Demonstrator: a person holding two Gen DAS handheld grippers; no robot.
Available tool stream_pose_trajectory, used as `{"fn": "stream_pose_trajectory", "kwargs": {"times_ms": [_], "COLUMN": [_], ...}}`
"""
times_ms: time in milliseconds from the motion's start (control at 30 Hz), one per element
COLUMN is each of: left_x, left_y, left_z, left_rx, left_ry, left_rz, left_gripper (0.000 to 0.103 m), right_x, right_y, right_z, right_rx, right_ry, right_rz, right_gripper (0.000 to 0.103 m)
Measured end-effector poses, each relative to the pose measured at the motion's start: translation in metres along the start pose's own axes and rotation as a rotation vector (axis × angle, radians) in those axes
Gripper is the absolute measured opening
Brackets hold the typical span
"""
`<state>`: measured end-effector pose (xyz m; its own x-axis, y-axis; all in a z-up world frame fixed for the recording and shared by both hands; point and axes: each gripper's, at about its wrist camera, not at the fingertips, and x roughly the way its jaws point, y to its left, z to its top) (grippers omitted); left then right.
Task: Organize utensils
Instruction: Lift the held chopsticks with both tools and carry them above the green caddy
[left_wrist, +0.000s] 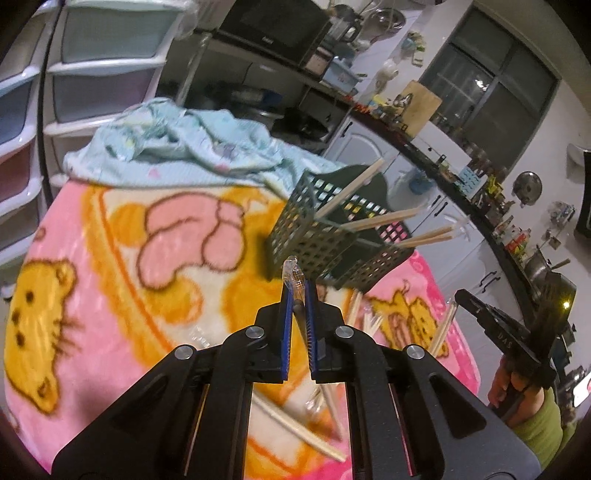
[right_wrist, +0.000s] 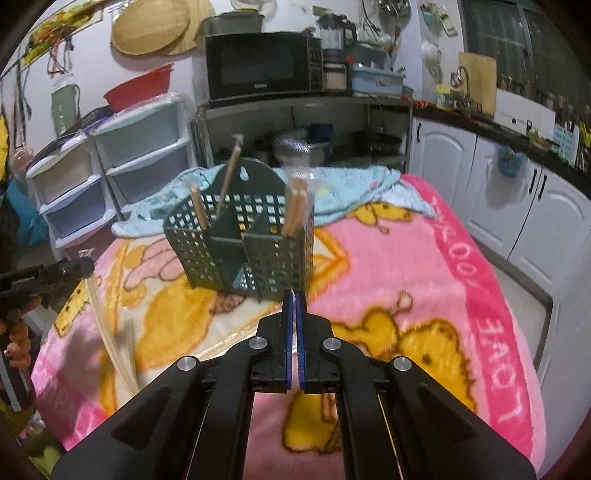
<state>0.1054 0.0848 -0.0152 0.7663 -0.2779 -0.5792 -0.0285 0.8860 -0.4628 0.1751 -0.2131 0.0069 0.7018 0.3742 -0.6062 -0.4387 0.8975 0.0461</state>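
Left gripper (left_wrist: 298, 295): jaws nearly closed, a clear plastic-wrapped utensil (left_wrist: 293, 275) pinched between the blue pads; right gripper (right_wrist: 294, 300): pads pressed together, nothing seen held. Beneath the left gripper, loose wooden chopsticks (left_wrist: 295, 428) are scattered on the pink cartoon blanket (right_wrist: 388, 258). Beyond, a dark green perforated utensil caddy (right_wrist: 240, 236) is stood on the blanket, chopsticks held upright in its compartments, with a light blue cloth (right_wrist: 347, 184) bunched behind.

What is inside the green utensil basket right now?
The green basket holds wooden chopsticks in its compartments, leaning out over the rim. Their lower ends and the basket floor are hidden behind the lattice walls and dividers.
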Motion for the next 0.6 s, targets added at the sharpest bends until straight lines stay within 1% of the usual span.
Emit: {"fn": "stream_pose_trajectory", "kwargs": {"times_ms": [267, 600], "left_x": [-0.009, -0.017], "left_y": [-0.022, -0.041], "left_z": [0.010, 0.021], "left_rx": [0.049, 0.080], "left_ry": [-0.040, -0.074], "left_rz": [-0.021, -0.055], "left_gripper": [0.004, 0.003], "right_x": [-0.017, -0.039], "right_y": [0.006, 0.011], "right_z": [0.009, 0.022], "right_rx": [-0.022, -0.040], "right_ry": [-0.049, -0.112], "right_rz": [0.015, 0.024], "right_gripper": [0.002, 0.002]}}
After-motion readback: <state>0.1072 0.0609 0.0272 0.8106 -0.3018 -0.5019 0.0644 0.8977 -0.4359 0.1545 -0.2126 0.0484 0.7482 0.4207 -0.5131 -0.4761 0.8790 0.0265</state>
